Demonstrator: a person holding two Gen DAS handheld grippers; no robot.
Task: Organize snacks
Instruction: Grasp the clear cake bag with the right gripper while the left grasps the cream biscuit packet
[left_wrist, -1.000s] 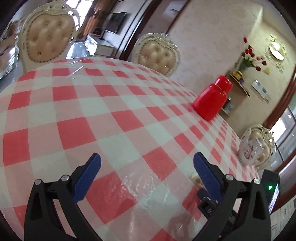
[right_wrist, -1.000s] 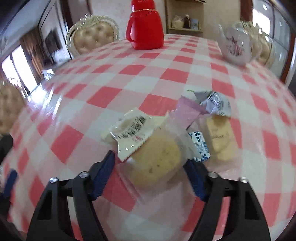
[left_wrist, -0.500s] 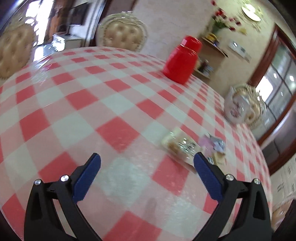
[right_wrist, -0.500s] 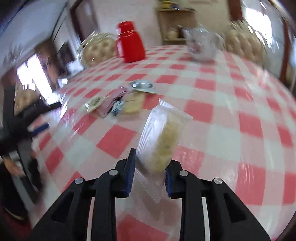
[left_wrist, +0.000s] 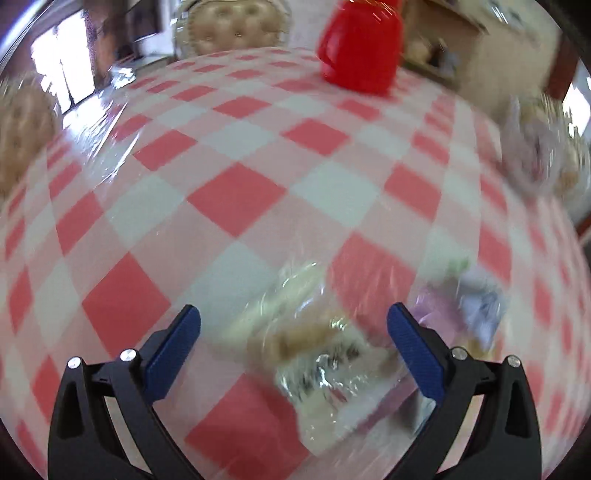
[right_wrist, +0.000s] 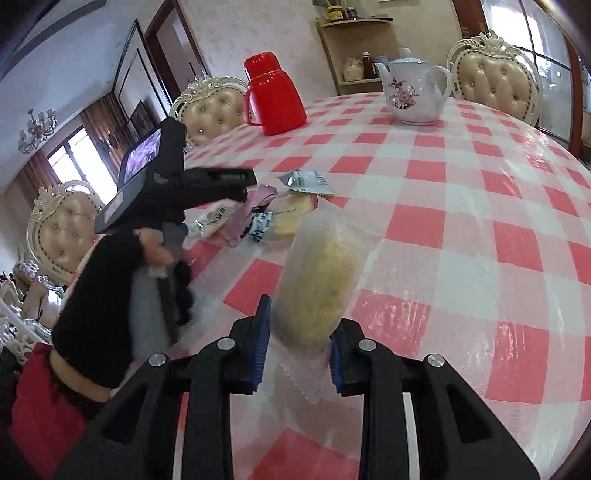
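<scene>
My right gripper (right_wrist: 299, 325) is shut on a clear-wrapped yellow cake (right_wrist: 321, 280), held upright above the red-and-white checked table (right_wrist: 461, 221). The other snacks lie in a small pile (right_wrist: 266, 218) to the left: a purple wrapper (right_wrist: 255, 206), a silver-topped packet (right_wrist: 306, 181) and a blue-and-white sweet (right_wrist: 260, 229). My left gripper (left_wrist: 293, 321) hangs open over that pile, with a clear-wrapped biscuit packet (left_wrist: 317, 350) lying between its blue pads; the view is blurred. In the right wrist view, the left gripper (right_wrist: 248, 186) sits in a hand with a black sleeve.
A red jug (right_wrist: 275, 99) and a white flowered teapot (right_wrist: 415, 92) stand at the far side of the table. Cream padded chairs (right_wrist: 495, 85) ring it. A shelf (right_wrist: 354, 55) stands behind. The table's right half is bare cloth.
The right gripper closed on the cake and carried it away from the pile. The left gripper swung across the table until the pile came between its open jaws.
</scene>
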